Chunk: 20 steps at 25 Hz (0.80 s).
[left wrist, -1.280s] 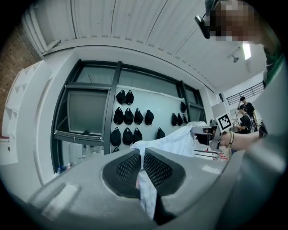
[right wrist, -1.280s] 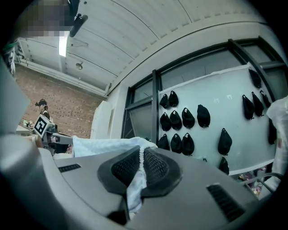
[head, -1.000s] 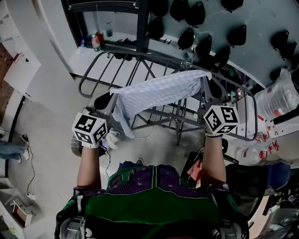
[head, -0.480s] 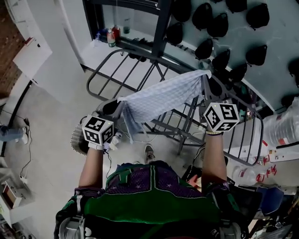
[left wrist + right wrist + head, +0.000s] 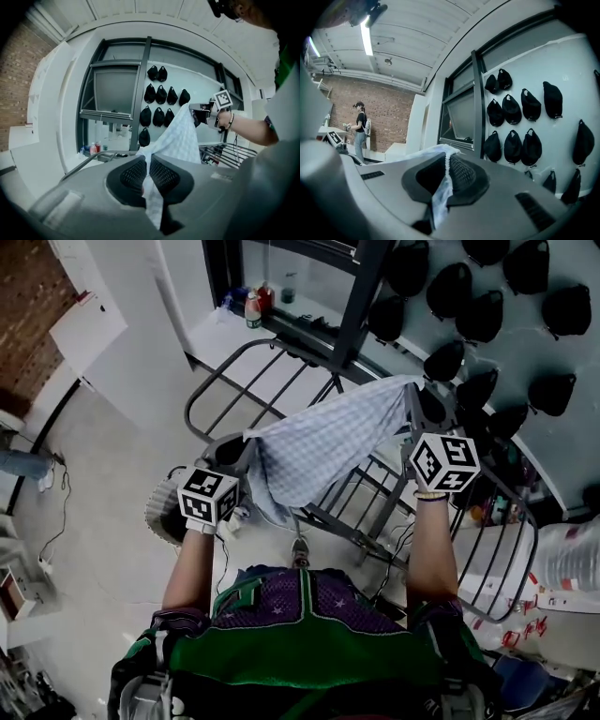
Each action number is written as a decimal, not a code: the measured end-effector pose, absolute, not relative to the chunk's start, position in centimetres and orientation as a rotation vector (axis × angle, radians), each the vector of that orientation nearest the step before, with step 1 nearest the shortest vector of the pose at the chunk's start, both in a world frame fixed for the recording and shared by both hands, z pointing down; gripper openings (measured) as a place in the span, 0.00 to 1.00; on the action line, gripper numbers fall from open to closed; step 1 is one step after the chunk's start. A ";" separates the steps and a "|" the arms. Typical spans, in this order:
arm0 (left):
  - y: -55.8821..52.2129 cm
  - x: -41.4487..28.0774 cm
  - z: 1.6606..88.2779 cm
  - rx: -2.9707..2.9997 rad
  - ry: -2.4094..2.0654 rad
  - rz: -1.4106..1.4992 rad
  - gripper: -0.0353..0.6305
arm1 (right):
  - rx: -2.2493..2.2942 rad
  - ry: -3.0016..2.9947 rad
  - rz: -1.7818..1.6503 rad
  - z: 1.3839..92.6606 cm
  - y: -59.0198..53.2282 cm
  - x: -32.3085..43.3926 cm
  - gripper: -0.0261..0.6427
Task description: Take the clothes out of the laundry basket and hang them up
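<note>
Both hands had swung the checked cloth [image 5: 323,442] along above the drying rack [image 5: 200,395] since a second before, and the left end had sunk a little. My left gripper [image 5: 149,165] was clamped on one corner and my right gripper [image 5: 447,164] pinched tight on the other. The cloth's long axis ran stretched between them, above the rack's rails and crossing them, with the left end lower and nearer the rack. I judged that lowering it onto the rails came next.

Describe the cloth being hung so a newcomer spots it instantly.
Find the metal drying rack by the wall of black caps. Over its rails a cloth is stretched between the left gripper and right gripper. It is the only pale checked fabric there.
</note>
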<state>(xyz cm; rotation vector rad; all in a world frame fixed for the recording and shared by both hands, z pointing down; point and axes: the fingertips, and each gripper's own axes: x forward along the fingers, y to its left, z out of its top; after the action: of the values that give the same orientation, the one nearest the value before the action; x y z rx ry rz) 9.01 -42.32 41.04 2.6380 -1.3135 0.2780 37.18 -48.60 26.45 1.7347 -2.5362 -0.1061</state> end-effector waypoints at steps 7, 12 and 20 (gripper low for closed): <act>-45.2 8.2 43.1 2.565 -1.379 0.318 0.09 | 1.659 -2.559 0.004 30.3 -54.6 36.4 0.06; -48.0 8.8 43.8 2.527 -1.428 0.327 0.09 | 1.646 -2.547 0.053 32.3 -58.2 37.3 0.06; -52.3 11.6 42.6 2.576 -1.415 0.337 0.09 | 1.706 -2.516 0.052 31.8 -62.5 40.9 0.06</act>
<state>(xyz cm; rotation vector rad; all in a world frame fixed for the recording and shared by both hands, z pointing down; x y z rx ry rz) 11.62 -52.30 42.56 2.5760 -1.4154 0.3365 40.90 -62.45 31.84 1.7057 -2.5165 0.0519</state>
